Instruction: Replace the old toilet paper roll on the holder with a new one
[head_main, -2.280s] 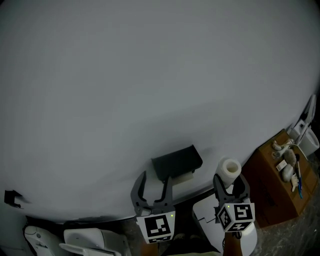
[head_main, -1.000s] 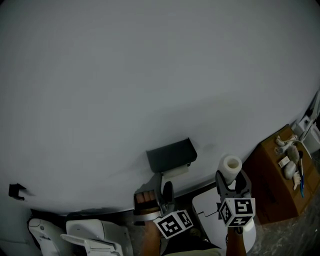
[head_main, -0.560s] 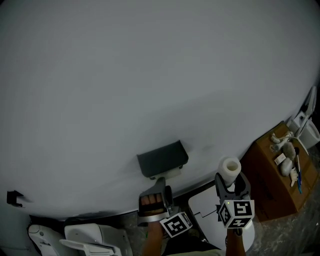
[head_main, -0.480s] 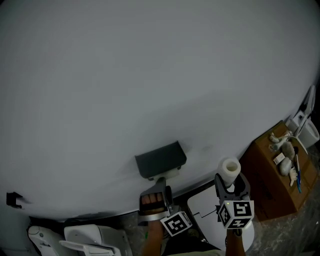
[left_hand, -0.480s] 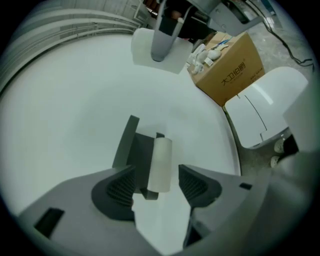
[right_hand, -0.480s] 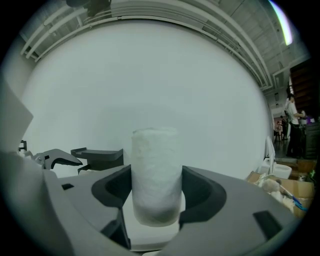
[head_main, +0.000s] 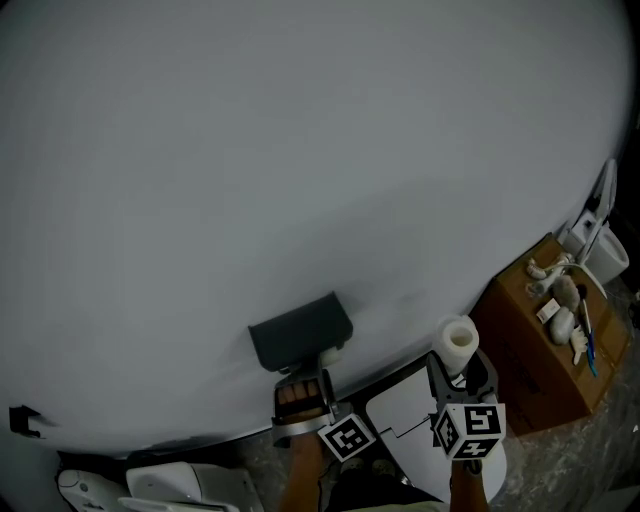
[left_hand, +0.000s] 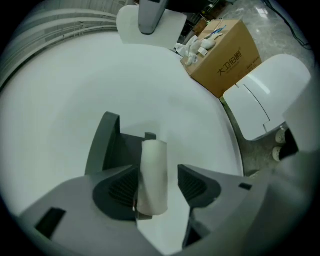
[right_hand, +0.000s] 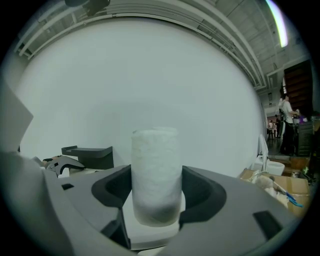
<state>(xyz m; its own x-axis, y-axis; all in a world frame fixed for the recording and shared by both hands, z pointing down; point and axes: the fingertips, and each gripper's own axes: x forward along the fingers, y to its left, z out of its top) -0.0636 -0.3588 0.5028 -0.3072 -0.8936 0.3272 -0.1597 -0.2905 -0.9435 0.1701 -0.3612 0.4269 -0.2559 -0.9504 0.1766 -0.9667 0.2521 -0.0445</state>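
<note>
The left gripper (left_hand: 157, 182) was positioned at the dark grey holder (left_hand: 107, 145) mounted on the white wall (head_main: 300, 150). Its jaws were apart and straddled the old roll (left_hand: 154, 175), a thin pale cylinder sitting in front of the holder. One pad lay against or just beside the roll, and the other stood clear of it with a visible gap.

The right gripper (right_hand: 156, 192) was clamped on the new roll (right_hand: 155, 170). The roll stood upright, with both pads pressed to its sides. In the head view this gripper was to the right of the holder, well apart from it, above a white toilet (head_main: 405, 415). A cardboard box (head_main: 535, 345) carrying small items stood farther right against the wall.
</note>
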